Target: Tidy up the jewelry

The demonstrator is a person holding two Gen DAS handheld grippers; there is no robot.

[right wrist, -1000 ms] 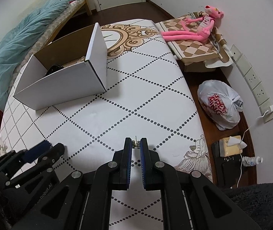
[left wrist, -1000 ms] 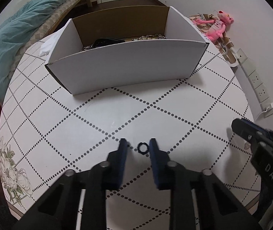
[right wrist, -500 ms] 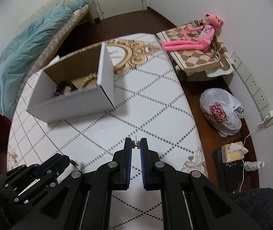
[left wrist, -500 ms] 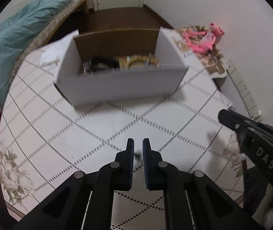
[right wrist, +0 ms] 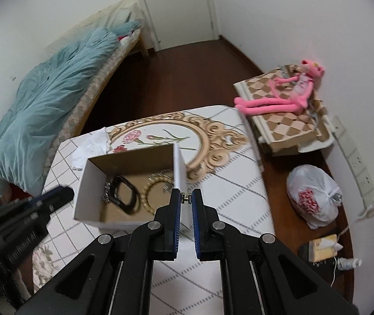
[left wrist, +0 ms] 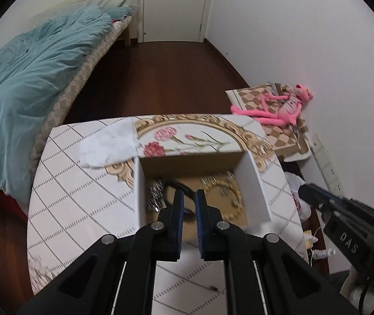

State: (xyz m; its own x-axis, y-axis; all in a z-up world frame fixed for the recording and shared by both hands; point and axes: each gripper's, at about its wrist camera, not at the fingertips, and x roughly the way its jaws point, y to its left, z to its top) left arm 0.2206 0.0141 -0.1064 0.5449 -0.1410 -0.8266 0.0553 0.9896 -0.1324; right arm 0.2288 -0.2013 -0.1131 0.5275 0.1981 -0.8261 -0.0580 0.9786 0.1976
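Note:
A white cardboard box [left wrist: 254, 183] with a brown inside stands on the patterned table [left wrist: 69, 197]. In it lie a black band [right wrist: 124, 194], a beaded bracelet [right wrist: 150, 189] and a sparkly silver piece [left wrist: 155, 197]. My left gripper [left wrist: 188, 197] hangs above the box's near wall, shut on a small black ring [left wrist: 187, 211] that shows only as a dark bit between the pads. My right gripper [right wrist: 186, 195] is above the box's right wall [right wrist: 179, 168], shut on a tiny metal earring [right wrist: 186, 198]. The right gripper's fingers [left wrist: 315, 197] show at the right of the left wrist view.
Crumpled white paper [left wrist: 108, 147] lies on the table behind the box's left corner. A bed with a teal duvet [left wrist: 29, 78] runs along the left. On the right are a pink plush toy [right wrist: 286, 99] on a checked box, a white plastic bag [right wrist: 315, 199] on the floor and wall sockets.
The left jaws shut on the black ring and lifted it off the table. Both grippers rose and moved toward the box, now seen from above. The right still holds the earring.

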